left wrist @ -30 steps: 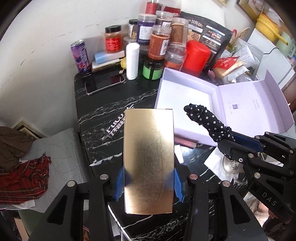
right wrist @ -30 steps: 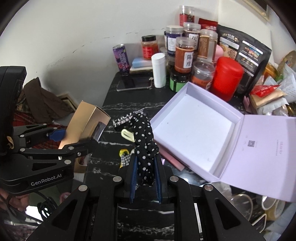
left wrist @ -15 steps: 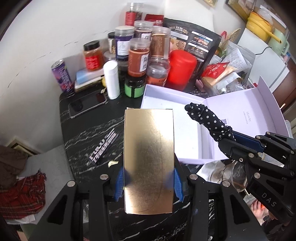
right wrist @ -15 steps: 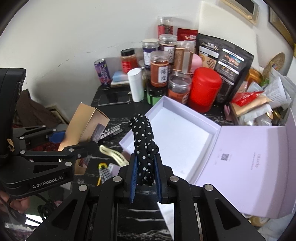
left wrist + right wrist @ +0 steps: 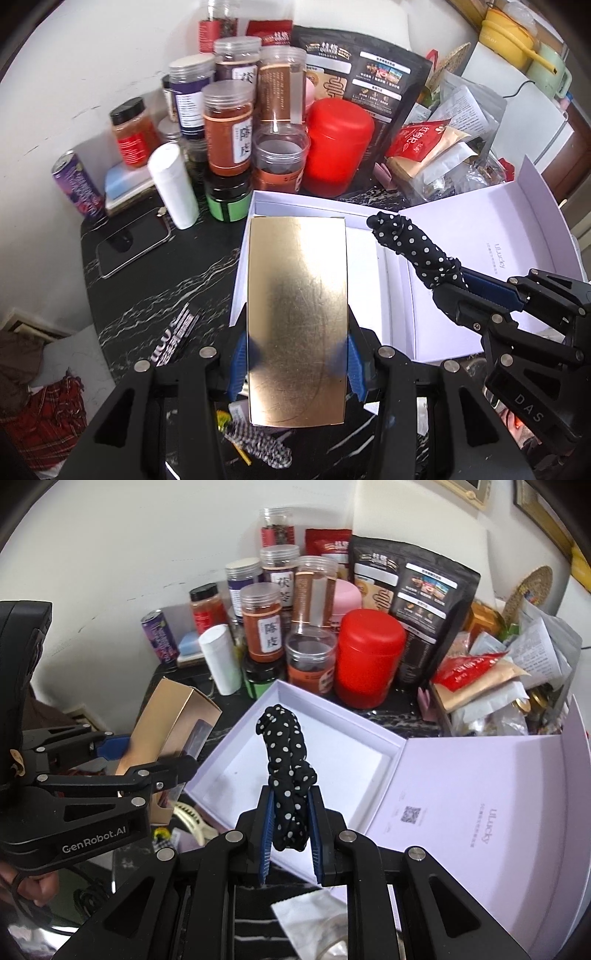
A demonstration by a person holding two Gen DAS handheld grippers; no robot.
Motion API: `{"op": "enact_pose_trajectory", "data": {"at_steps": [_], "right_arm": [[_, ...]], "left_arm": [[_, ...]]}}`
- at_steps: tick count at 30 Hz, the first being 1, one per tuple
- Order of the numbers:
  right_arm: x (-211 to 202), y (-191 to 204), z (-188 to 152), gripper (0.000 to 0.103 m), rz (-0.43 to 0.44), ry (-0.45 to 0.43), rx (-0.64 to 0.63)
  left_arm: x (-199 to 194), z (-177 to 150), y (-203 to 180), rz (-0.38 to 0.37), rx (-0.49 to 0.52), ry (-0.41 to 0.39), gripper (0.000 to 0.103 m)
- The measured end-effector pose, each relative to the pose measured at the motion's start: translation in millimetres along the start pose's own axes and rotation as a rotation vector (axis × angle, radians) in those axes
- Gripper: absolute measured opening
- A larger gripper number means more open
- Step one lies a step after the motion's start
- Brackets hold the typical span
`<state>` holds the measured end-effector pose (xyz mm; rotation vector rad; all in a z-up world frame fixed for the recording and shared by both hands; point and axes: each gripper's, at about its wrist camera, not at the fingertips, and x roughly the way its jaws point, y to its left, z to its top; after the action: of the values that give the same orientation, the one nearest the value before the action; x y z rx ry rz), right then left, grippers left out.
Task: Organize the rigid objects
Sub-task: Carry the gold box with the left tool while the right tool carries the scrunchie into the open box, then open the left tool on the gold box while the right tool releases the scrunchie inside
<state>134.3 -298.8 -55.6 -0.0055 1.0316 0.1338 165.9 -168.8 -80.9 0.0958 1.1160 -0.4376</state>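
Over the lilac box (image 5: 436, 325) now, left gripper (image 5: 297, 354) clamping gold carton (image 5: 297, 314), right gripper (image 5: 290, 830) pinching dotted headband (image 5: 286, 760)

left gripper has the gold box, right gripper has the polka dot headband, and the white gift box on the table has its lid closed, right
Not quite. The white gift box is open, lid folded back flat and tray empty, as the right wrist view shows. The rest holds: the left gripper clamps the gold box, and the right gripper grips the polka dot headband.

Polka-dot headband (image 5: 286, 760) in right gripper (image 5: 290, 834) above open box (image 5: 373, 734)
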Motion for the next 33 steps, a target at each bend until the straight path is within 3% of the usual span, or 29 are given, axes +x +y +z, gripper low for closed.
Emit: {"op": "enact_pose_trajectory", "data": {"at_steps": [18, 33], "right_arm": [[73.3, -55.6, 24.4, 0.017, -0.055, 0.086, 0.055], [122.1, -69.5, 21.0, 0.018, -0.102, 0.188, 0.068]], "left_arm": [[95.4, 42.8, -12.7, -0.003, 0.046, 0.095, 0.044], [157.9, 53.6, -13.3, 0.048, 0.067, 0.187, 0.044]]}}
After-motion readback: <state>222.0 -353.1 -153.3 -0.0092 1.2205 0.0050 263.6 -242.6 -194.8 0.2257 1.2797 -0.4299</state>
